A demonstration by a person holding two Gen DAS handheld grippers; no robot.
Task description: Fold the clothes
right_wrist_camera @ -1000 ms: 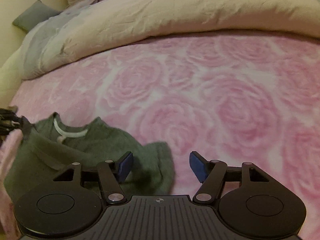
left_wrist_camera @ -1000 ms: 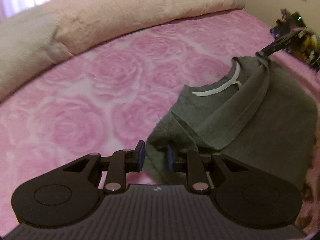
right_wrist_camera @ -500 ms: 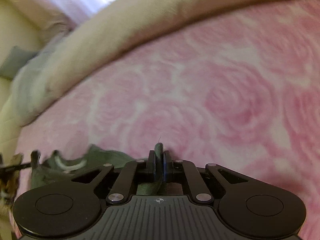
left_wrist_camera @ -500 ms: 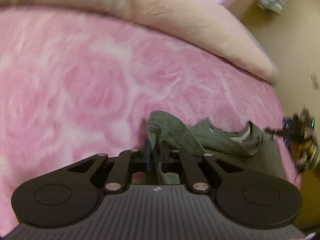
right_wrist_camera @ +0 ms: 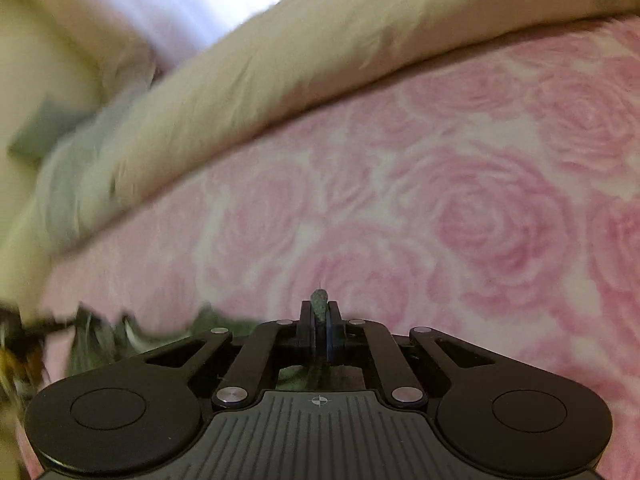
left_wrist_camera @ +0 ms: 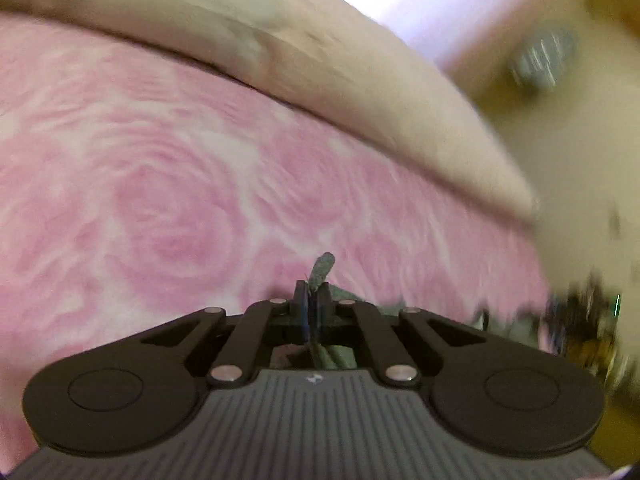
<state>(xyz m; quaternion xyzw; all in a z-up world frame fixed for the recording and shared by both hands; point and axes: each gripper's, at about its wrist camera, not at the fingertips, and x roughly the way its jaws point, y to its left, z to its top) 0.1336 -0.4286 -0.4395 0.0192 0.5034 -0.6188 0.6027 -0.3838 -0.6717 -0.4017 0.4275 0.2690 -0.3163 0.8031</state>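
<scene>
A: With both pinches set, checking grips. Left gripper (left_wrist_camera: pixel 313 307) clamped on corner of grey-green knit garment (left_wrist_camera: pixel 323 269), small tab poking out at 12 o'clock past the tips.

B: Same on right gripper (right_wrist_camera: pixel 319 322), jaws together on a fold of that garment, nub showing above the pads. Rest of cloth hanging below, trailing toward 9 o'clock in right wrist view, over pink rose-print plush blanket (right_wrist_camera: pixel 460 208).

A: Risks?

B: Thin bite on both sides. Could slip out w/ a fast lift or a sideways tug. Uneven pull btwn hands likely to twist the fold.

A: Cream rumpled duvet (left_wrist_camera: pixel 280 52) at 12 o'clock, well apart. Prob no snag. Blur hiding the far hem, so can't tell how it lies.
</scene>
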